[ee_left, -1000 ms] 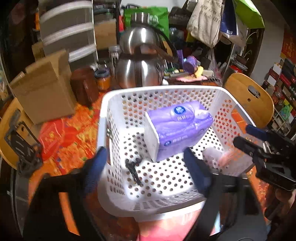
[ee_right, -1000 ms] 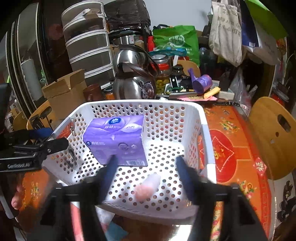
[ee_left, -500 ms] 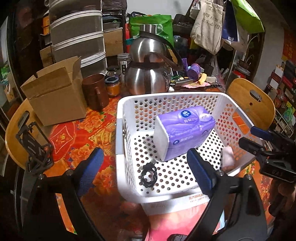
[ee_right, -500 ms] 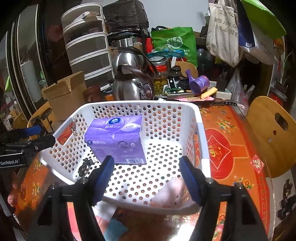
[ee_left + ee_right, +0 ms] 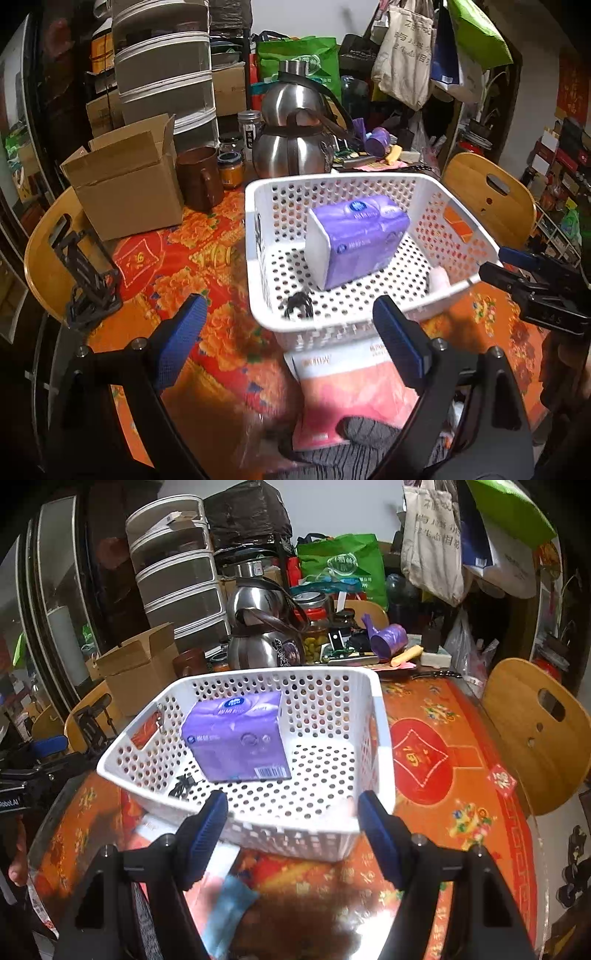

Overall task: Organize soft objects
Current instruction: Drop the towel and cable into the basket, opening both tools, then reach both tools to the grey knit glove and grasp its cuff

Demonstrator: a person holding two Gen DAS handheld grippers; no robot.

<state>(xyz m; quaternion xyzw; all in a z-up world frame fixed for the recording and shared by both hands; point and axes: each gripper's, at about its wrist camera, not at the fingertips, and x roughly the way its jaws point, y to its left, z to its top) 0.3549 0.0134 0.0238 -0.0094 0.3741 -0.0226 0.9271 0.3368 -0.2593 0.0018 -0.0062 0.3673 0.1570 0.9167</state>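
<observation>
A white perforated basket (image 5: 255, 236) (image 5: 380, 738) stands on the orange-red tablecloth. In it lie a purple tissue pack (image 5: 358, 240) (image 5: 236, 734), a black hair tie (image 5: 299, 304) (image 5: 183, 784) and a small pink soft thing (image 5: 439, 278) by the near right wall. A pink packet (image 5: 347, 395) and a dark knitted item (image 5: 354, 443) lie on the table in front of the basket. My left gripper (image 5: 291, 332) is open and empty above the table before the basket. My right gripper (image 5: 293, 830) is open and empty at the basket's near wall.
A cardboard box (image 5: 129, 177), a brown mug (image 5: 199, 177), jars and steel kettles (image 5: 291, 147) stand behind the basket. Wooden chair backs (image 5: 487, 199) (image 5: 48, 251) flank the table. A black stand (image 5: 85, 273) sits at the left edge.
Both grippers have pulled back and up from the basket. The pink soft thing, earlier between the right gripper's fingers, now lies by the basket's wall. The black hair tie lies in the basket.
</observation>
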